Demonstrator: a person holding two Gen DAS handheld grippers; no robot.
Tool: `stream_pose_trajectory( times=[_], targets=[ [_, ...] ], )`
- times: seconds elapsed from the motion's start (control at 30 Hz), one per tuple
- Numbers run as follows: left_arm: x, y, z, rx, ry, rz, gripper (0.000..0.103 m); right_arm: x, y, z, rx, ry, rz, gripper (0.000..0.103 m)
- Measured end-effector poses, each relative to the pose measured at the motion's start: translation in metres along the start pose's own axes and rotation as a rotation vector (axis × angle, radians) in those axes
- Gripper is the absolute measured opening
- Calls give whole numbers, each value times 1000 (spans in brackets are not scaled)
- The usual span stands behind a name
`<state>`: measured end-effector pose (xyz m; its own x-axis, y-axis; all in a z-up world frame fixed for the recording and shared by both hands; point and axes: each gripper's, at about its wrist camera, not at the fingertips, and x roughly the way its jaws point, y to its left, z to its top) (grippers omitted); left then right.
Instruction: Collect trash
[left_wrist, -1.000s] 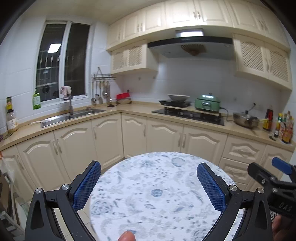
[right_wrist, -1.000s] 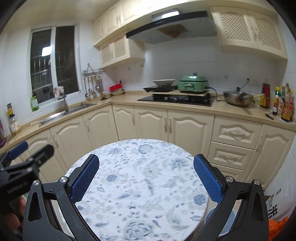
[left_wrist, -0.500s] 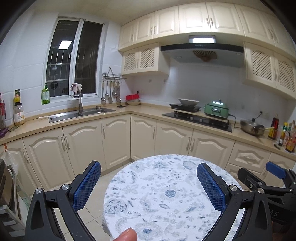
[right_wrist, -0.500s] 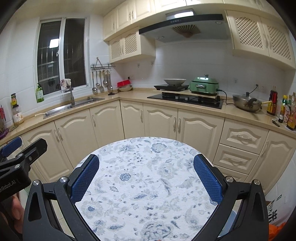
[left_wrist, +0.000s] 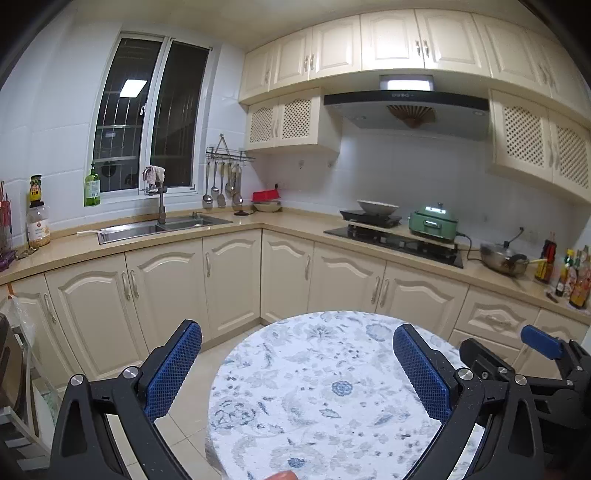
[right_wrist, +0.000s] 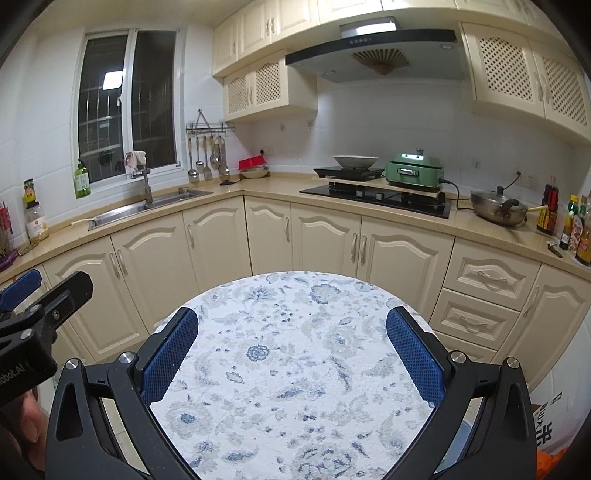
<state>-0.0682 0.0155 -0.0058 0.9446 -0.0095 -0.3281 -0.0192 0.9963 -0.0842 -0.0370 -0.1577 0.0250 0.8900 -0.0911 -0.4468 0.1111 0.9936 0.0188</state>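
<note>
A round table (left_wrist: 325, 391) covered in a blue-and-white floral cloth (right_wrist: 291, 362) fills the lower middle of both wrist views; no trash shows on it. My left gripper (left_wrist: 295, 365) hangs open over the table's left side with nothing between its blue pads. My right gripper (right_wrist: 291, 350) is also open and holds nothing, above the table's centre. The right gripper (left_wrist: 532, 362) shows at the right edge of the left wrist view, and the left gripper (right_wrist: 33, 295) at the left edge of the right wrist view.
Cream cabinets (right_wrist: 218, 240) wrap an L-shaped counter with a sink (left_wrist: 162, 225), hob (right_wrist: 376, 195), green cooker (right_wrist: 413, 170) and pan (right_wrist: 498, 210). Bottles (right_wrist: 572, 225) stand at the far right. A cardboard box (right_wrist: 554, 410) and something orange (right_wrist: 561, 465) sit by the floor at the right.
Both cameras have tilted upward and drawn back slightly, so the table sits lower in view and more of the upper cabinets shows. Both grippers stay open.
</note>
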Motion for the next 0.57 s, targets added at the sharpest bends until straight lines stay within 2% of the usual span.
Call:
stream_pose_trajectory(
  times=[0.57],
  targets=[
    [-10,-16,-17,-8,-16,3,102,-7,2,3,7,-28,-2,103]
  ],
)
